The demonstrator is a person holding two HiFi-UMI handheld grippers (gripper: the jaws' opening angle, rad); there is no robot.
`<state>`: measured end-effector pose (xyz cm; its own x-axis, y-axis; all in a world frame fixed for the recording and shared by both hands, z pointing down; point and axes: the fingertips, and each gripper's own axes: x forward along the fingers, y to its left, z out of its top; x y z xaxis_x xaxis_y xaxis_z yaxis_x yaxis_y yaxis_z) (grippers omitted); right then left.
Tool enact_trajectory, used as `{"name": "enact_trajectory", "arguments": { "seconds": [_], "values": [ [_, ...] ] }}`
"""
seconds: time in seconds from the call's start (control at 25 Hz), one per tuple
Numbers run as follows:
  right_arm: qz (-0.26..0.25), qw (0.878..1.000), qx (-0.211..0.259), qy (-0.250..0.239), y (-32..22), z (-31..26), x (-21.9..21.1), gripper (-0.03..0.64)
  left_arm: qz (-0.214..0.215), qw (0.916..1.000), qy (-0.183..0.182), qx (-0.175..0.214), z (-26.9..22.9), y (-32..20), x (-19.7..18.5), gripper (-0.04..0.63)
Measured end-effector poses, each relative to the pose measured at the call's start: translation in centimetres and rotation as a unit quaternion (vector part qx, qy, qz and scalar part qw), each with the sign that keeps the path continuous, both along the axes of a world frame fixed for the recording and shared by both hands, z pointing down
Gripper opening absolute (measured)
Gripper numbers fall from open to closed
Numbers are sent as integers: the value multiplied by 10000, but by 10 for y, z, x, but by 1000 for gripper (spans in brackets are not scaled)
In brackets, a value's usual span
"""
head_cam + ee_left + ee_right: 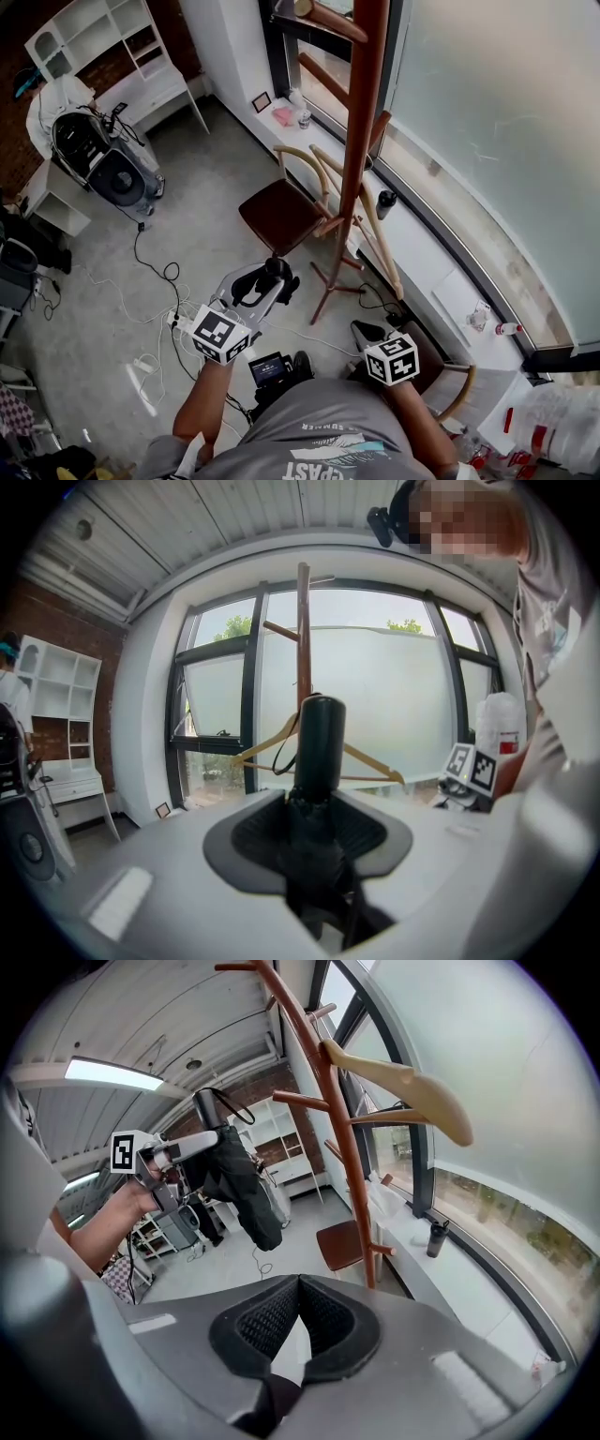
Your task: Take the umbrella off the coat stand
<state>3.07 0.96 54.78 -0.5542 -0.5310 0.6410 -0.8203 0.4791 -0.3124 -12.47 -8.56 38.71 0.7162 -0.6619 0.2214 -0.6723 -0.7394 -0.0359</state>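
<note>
The black folded umbrella (239, 1185) is clamped by its upper part in my left gripper (187, 1152), and its body hangs down to the left of the brown wooden coat stand (319, 1063), apart from it. In the left gripper view the umbrella's handle (319, 738) sticks out between the pads of my left gripper (314, 808), with the stand's pole (303, 630) behind it. The head view shows my left gripper (253, 291) with the umbrella (277, 272) near the stand's foot (361, 141). My right gripper (298, 1283) is shut with nothing in it, low at the right (366, 333).
A wooden hanger (403, 1087) hangs on the stand. A brown chair (281, 214) stands beside the stand's foot. A dark bottle (385, 202) sits on the window ledge. Cables (150, 272) trail over the floor, and a white shelf unit (103, 37) stands at the far left.
</note>
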Motion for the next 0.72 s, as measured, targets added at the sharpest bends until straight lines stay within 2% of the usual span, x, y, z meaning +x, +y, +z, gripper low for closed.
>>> {"name": "enact_trajectory", "arguments": {
  "seconds": [0.4,0.72],
  "values": [
    [-13,9998,-185,-50,-10,12,-7,2,-152,9986,302,-397,10,-13,-13,135],
    [-122,9996,-208,-168,-37,11,-22,2,-59,9971,267,-708,25,-22,-12,135]
  ]
}}
